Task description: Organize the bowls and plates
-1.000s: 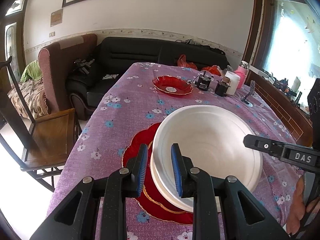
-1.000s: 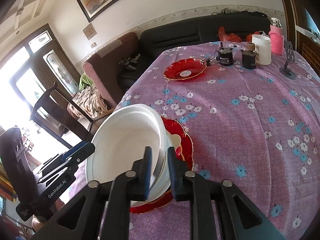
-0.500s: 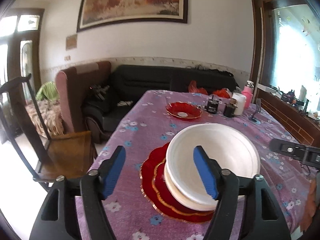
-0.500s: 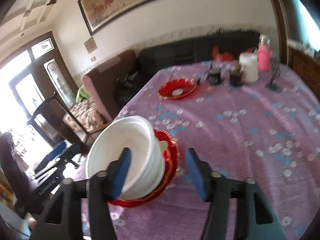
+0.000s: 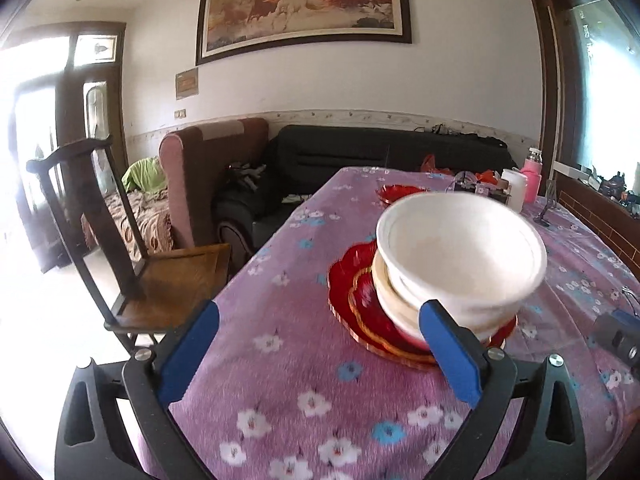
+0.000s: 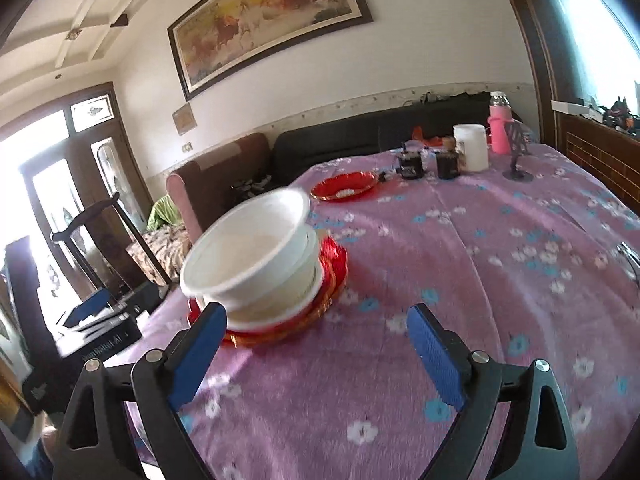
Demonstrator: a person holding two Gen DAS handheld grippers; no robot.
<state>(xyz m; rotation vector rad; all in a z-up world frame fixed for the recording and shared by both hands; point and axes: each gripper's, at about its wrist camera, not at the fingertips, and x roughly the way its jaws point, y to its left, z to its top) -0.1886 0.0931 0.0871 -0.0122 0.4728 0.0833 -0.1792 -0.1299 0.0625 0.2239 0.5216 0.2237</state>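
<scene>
My left tongs [image 5: 318,350] sit low over the near edge of the counter [image 5: 280,360], blue pads spread wide, nothing between them. My right tongs [image 6: 316,350] are held the same way: low, level, pads far apart, gripping nothing.

Stack: white bowls [image 5: 460,256], smooth, round, glossy, nested one in another with the top one tilted. They rest on scalloped red plates [image 5: 352,292] with a gold rim, translucent-looking. In the right view the same white bowls [image 6: 252,256] sit on the red plates [image 6: 332,264], left of centre, on the near part of the counter [image 6: 480,260], which is covered in purple cloth printed with white and blue flowers. A second red plate [image 6: 344,188] lies further back, well apart, near dark jars [image 6: 446,164], a white jug [image 6: 472,152] and a pink bottle [image 6: 498,128].

Change versus one second ago: both tongs were then closed on the bowl rims; they are now released and pulled back, clear of the stack. Both views are motion-blurred.
</scene>
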